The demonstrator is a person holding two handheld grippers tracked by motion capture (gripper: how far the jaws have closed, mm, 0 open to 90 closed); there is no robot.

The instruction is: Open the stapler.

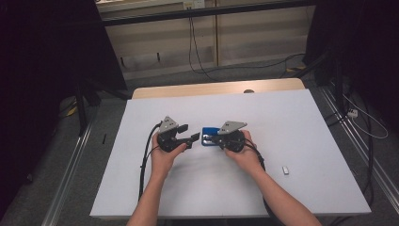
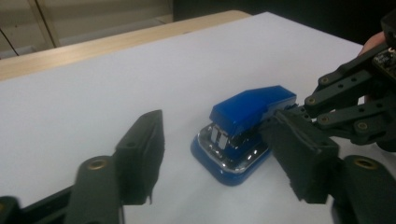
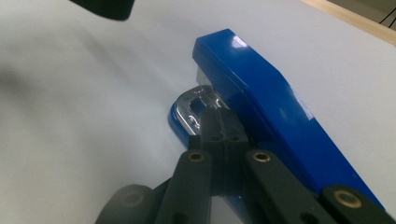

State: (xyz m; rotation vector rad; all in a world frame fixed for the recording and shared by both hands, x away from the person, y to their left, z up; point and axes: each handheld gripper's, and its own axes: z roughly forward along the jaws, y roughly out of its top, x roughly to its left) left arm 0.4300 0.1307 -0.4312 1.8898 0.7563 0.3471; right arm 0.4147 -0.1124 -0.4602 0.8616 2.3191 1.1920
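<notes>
My right gripper (image 3: 219,122), jaws together, noses into the small glossy blue plastic stapler (image 2: 245,128) mid-table, my left gripper (image 2: 219,154) gaping around it; stiff, slippery, best pinched across its sides.

surface: white table (image 1: 301,117) | on it: blue stapler (image 1: 208,137); small white object (image 1: 285,170)

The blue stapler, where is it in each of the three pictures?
High view: the blue stapler lies mid-table between the two tongs.
Left gripper view: the stapler sits right of centre, shiny front toward the camera.
Right gripper view: the stapler runs from the centre to the lower right.
Shared landmark: the white table under it.
</notes>
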